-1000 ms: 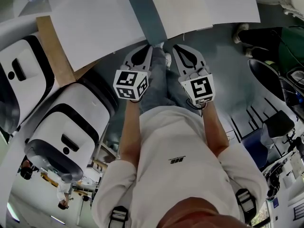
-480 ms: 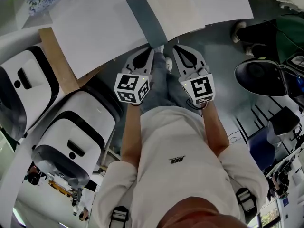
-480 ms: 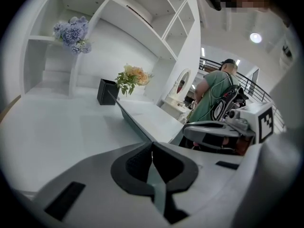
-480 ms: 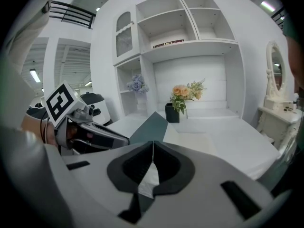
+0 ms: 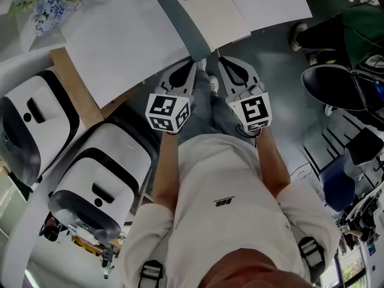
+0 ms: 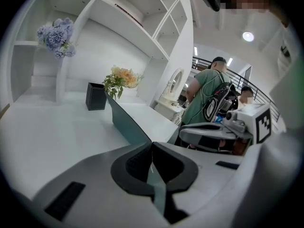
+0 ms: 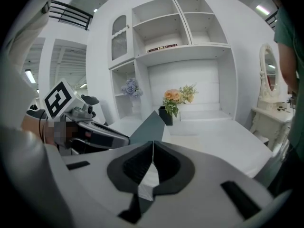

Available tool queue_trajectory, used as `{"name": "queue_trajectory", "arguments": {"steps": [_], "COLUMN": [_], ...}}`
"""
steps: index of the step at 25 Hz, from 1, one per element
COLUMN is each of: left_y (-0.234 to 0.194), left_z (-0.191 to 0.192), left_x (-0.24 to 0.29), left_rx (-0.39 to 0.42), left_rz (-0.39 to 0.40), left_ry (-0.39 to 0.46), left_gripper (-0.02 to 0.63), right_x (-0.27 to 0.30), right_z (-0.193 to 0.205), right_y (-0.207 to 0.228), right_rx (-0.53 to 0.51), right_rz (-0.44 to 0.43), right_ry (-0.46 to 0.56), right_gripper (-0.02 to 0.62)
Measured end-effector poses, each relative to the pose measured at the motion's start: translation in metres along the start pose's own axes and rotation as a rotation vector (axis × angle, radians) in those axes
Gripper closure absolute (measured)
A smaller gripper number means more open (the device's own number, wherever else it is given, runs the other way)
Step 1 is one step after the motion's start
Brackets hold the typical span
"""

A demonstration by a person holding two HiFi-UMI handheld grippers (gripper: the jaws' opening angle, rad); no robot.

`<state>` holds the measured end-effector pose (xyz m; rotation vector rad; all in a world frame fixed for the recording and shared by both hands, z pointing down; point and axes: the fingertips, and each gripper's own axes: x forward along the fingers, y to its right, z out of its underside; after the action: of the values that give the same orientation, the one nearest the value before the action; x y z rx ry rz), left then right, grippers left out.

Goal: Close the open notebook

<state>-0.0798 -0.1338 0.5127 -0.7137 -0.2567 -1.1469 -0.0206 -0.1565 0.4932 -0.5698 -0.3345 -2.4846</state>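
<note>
Notebook cover (image 5: pixel 183 26) tilted up, pinched in left gripper (image 6: pixel 152 144)

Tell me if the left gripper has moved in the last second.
No: the left gripper stays put at the table's near edge, clamped on the notebook cover.

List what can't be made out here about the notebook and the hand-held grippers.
- Head view: whether the left hand-held gripper and right hand-held gripper pinch the notebook; their bodies cover the contact.
- Head view: any writing on the open page; too small.
- Right gripper view: how many pages its shut jaws hold; the jaws cover the edge.
- Right gripper view: the row of items on the shelf; too small to identify.
</note>
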Motion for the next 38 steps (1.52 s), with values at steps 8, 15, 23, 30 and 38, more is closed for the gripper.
{"name": "queue_trajectory", "arguments": {"steps": [8, 15, 23, 30, 38], "left_y": [0.014, 0.023, 0.039, 0.05, 0.062], "left_z": [-0.012, -0.02, -0.028, -0.031, -0.033], "left_x": [0.011, 0.026, 0.045, 0.061, 0.085], "left_rx": [0.039, 0.069, 0.105, 0.132, 0.154], "left_rz": [0.052, 0.103, 0.174, 0.229, 0.283], "left_ry": [-0.012, -0.036, -0.065, -0.092, -0.131], "left_gripper": [0.606, 0.606, 0.606, 0.606, 0.606], "right_x": [-0.01, -0.012, -0.015, -0.016, -0.017], "right_z": [-0.004, -0.005, -0.005, -0.001, 0.004], "right_y": [0.016, 0.034, 0.052, 0.066, 0.09], "right_rx": [0.022, 0.05, 0.088, 0.118, 0.157], "right_rz": [0.054, 0.103, 0.16, 0.203, 0.254], "right_ry": [0.011, 0.015, 0.018, 0.014, 0.008], "right_gripper": [0.598, 0.598, 0.598, 0.598, 0.598]}}
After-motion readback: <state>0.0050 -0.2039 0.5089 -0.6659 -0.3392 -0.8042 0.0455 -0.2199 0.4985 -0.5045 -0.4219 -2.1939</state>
